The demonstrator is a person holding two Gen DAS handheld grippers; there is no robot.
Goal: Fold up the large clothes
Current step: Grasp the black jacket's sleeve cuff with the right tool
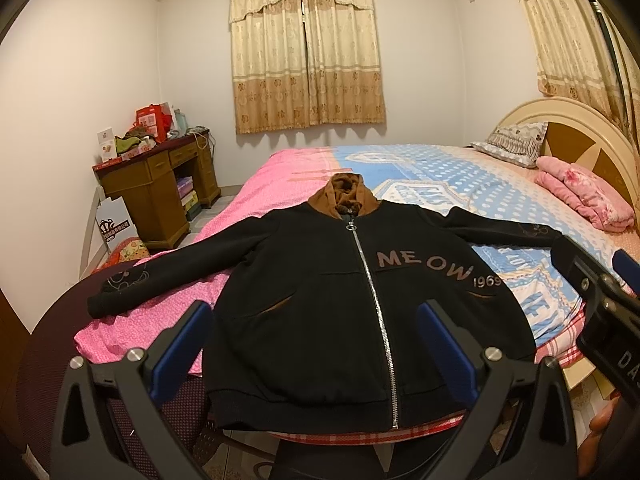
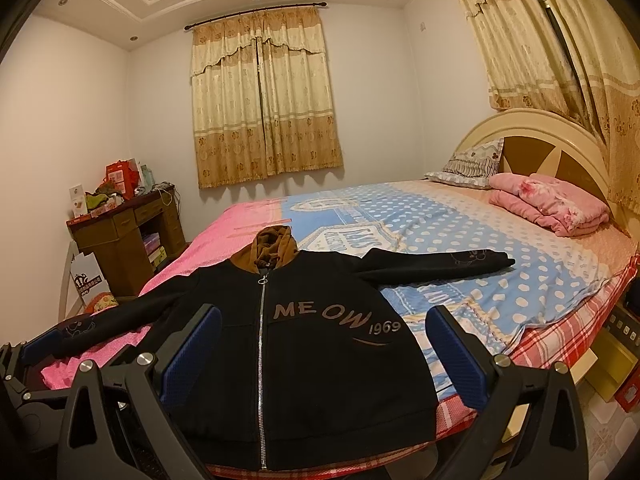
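Both hand-held grippers (image 1: 314, 344) (image 2: 326, 348) hover spread above the jacket (image 1: 320, 312).

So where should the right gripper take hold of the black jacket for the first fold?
Probably at the cuff of the right-hand sleeve, coming in from the jacket's right side. The black jacket lies flat on the bed, front up and zipped, both sleeves spread straight out, so that cuff is a free end lying clear on the sheet. The right gripper is open and empty.
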